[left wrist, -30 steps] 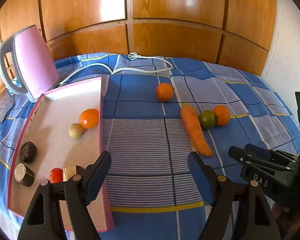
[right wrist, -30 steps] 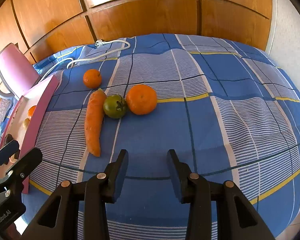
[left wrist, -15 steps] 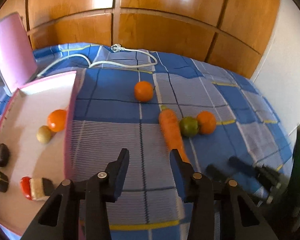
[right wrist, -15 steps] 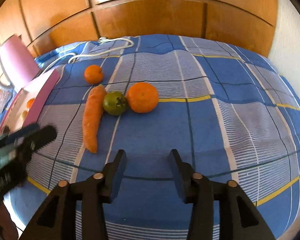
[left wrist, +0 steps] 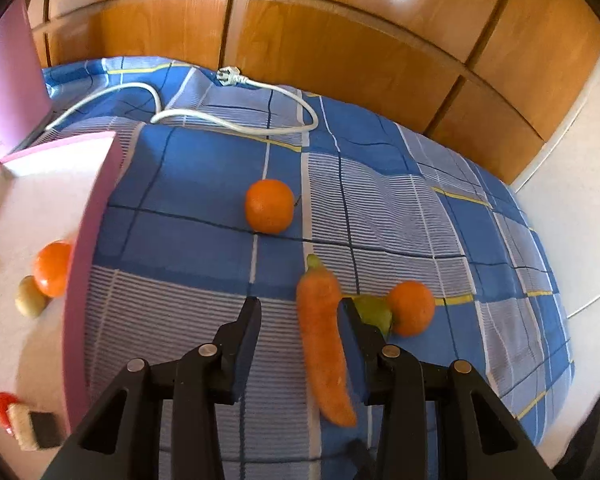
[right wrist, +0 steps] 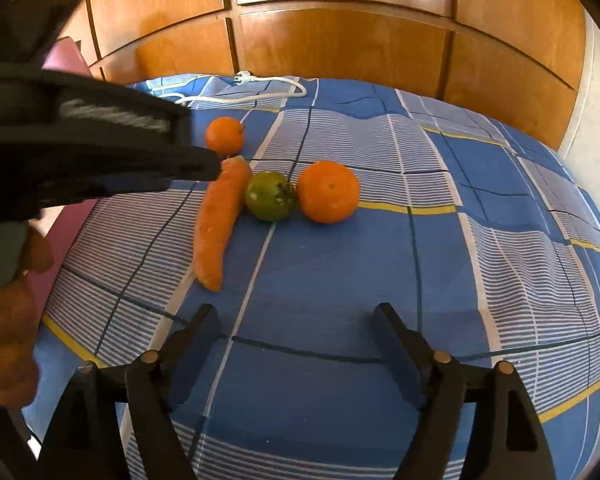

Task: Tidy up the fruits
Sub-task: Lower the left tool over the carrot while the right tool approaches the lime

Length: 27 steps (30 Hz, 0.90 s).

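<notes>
Fruit and vegetables are lying on a blue checked bedspread (right wrist: 340, 280) in front of brown wooden wardrobe panels (left wrist: 340, 40). A long orange carrot (left wrist: 324, 344) is lying lengthwise between the fingers of the left gripper (left wrist: 298, 344), beside its right finger; whether that finger is touching it cannot be told. The jaws are standing narrow, having closed a little further just now, and are not pressing on the carrot from both sides. A round green tomato (right wrist: 270, 196) is touching the carrot's side, and a large orange mandarin (right wrist: 328, 192) is sitting just beside the tomato. A smaller orange mandarin (left wrist: 269, 206) is lying apart, farther up the bedspread. A pink-rimmed white tray (left wrist: 80, 280) at the left is holding another orange fruit (left wrist: 52, 268), a small tan round fruit (left wrist: 30, 300) and a red-and-cream piece (left wrist: 16, 420), blurred. A white power cable with plug (left wrist: 236, 80) is curling behind. The right gripper (right wrist: 296, 340) is hovering over bare cloth, its jaws having just been opening, now wide with nothing between them. Lettering on the left gripper's body is too blurred to read.
</notes>
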Each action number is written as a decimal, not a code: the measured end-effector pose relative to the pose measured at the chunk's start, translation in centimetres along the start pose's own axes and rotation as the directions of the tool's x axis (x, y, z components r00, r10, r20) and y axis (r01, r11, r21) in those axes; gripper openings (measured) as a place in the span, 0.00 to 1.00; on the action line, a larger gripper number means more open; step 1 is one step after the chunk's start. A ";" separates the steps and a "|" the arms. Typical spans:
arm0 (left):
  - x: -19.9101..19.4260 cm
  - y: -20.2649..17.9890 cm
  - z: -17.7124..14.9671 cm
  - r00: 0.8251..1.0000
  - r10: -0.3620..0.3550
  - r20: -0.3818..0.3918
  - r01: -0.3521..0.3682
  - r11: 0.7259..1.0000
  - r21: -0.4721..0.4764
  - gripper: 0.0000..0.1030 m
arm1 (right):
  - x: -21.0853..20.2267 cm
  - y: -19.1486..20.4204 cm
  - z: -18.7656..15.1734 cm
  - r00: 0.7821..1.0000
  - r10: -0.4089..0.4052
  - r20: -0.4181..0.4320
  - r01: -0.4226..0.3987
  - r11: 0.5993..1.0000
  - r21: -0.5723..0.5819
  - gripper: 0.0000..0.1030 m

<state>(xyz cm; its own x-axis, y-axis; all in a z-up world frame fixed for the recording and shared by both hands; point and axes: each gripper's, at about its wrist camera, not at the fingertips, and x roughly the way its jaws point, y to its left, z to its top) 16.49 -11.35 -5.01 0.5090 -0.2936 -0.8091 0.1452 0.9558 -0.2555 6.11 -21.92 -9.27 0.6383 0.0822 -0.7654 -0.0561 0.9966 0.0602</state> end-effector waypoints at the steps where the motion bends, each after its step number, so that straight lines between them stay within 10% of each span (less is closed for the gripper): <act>1: 0.3 -0.1 0.1 1.000 -0.001 -0.008 0.001 1.000 -0.004 0.39 | 0.0 0.0 -0.1 1.000 0.004 0.003 -0.004 1.000 -0.001 0.80; 9: 2.7 -0.2 0.3 0.999 -0.023 -0.028 0.023 1.000 0.001 0.47 | -0.1 0.1 -0.4 1.000 0.015 0.024 -0.015 1.000 -0.010 0.84; 16: 1.3 0.1 -1.0 0.998 -0.055 0.032 0.053 0.997 0.051 0.32 | -0.1 0.1 -0.4 0.999 0.016 0.030 -0.015 1.000 -0.012 0.84; 20: 0.2 3.0 -2.3 0.993 -0.099 0.062 0.103 0.993 -0.064 0.33 | -0.1 0.1 -0.4 0.999 0.015 0.032 -0.015 1.000 -0.014 0.84; 22: -0.1 3.6 -2.7 0.993 -0.074 0.088 0.081 0.994 -0.076 0.51 | -0.1 0.0 -0.3 0.999 0.015 0.031 -0.014 1.000 -0.015 0.84; 27: 0.7 2.3 -3.0 0.992 -0.024 0.124 0.021 0.999 0.027 0.59 | -0.3 -0.1 -0.2 1.000 0.015 0.021 -0.014 1.000 -0.016 0.77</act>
<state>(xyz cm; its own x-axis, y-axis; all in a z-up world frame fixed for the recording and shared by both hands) 14.65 -9.35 -7.71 0.6065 -0.3127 -0.7310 0.1784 0.9495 -0.2582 5.79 -22.06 -9.20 0.6531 0.0969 -0.7510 -0.0773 0.9951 0.0611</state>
